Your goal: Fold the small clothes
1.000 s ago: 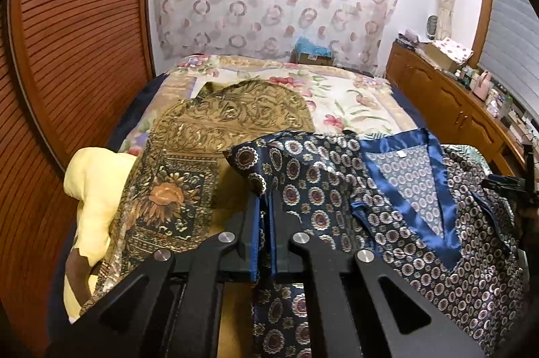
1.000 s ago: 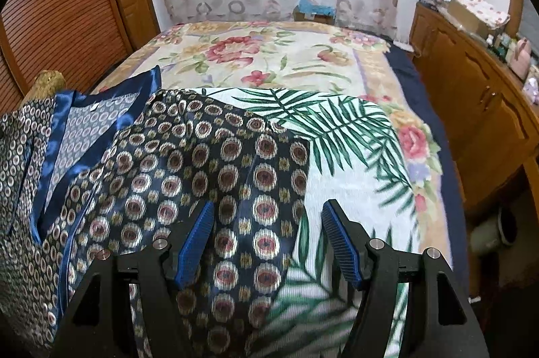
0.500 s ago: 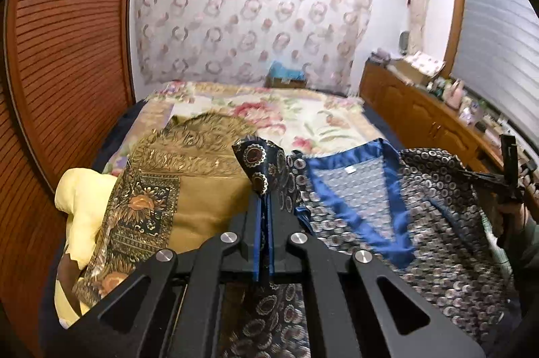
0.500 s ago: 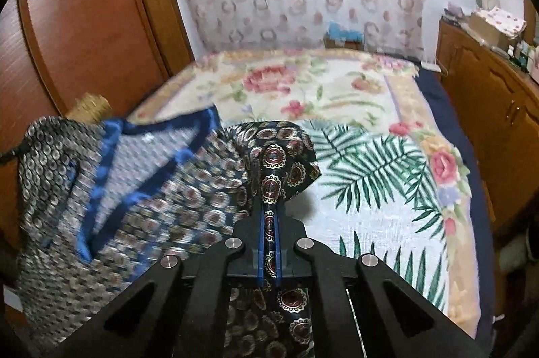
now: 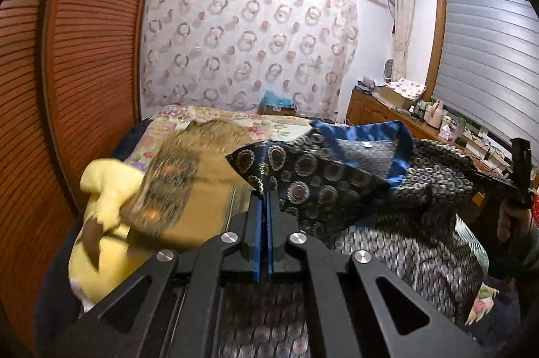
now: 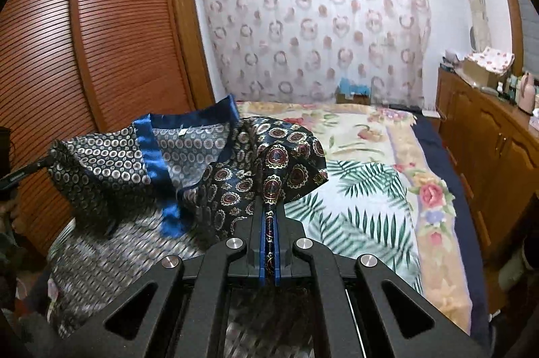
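The left hand-held gripper (image 5: 264,199) is clamped tight on one patterned corner of the navy silk top (image 5: 367,176), and the right hand-held gripper (image 6: 269,209) pinches the opposite corner, its jaws having just closed on the fabric. The top hangs stretched between them above the floral bedspread (image 6: 377,189), blue satin collar (image 6: 155,152) uppermost. Beside it lie a gold brocade garment (image 5: 198,176) and a yellow cloth (image 5: 104,199).

Right gripper (image 6: 268,216) clamped on dark medallion-print shirt (image 6: 235,176), fabric pinched between blue pads (image 6: 260,243). Shirt lifted, blue collar (image 6: 188,125) up. Floral bedspread (image 6: 370,189) beneath. Louvred wardrobe (image 6: 101,54) left, curtain (image 6: 313,31) behind.
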`<state>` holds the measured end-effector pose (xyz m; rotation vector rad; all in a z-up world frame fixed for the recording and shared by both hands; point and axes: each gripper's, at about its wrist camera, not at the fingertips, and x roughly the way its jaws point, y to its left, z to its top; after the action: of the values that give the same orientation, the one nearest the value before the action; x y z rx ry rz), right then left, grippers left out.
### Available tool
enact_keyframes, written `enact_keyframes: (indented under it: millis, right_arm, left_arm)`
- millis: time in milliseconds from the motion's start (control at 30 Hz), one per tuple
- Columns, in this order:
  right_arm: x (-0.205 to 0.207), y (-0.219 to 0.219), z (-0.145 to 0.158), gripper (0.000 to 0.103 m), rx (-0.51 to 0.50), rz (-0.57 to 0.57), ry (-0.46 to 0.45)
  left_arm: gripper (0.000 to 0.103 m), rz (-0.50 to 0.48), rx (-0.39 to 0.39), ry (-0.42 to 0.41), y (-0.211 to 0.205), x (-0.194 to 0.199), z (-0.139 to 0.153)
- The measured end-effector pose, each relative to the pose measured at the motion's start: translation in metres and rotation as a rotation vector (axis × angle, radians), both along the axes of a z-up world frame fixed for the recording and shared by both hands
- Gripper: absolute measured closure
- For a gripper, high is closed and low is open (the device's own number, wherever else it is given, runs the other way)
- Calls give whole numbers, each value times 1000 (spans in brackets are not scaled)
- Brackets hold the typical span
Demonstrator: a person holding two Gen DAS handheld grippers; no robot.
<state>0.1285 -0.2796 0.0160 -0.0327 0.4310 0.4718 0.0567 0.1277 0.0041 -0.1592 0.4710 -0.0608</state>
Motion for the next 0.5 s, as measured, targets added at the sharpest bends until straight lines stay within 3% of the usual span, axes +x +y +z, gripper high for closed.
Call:
enact_keyframes:
  millis: [267, 500]
  right_arm:
    - [-105, -32, -50, 100, -26, -40, 53]
    - [-166, -60, -70, 100, -14, -71, 127]
  left_arm:
    - [100, 42, -35, 67, 17, -70, -45]
    - [99, 13, 4, 116, 5, -84, -47]
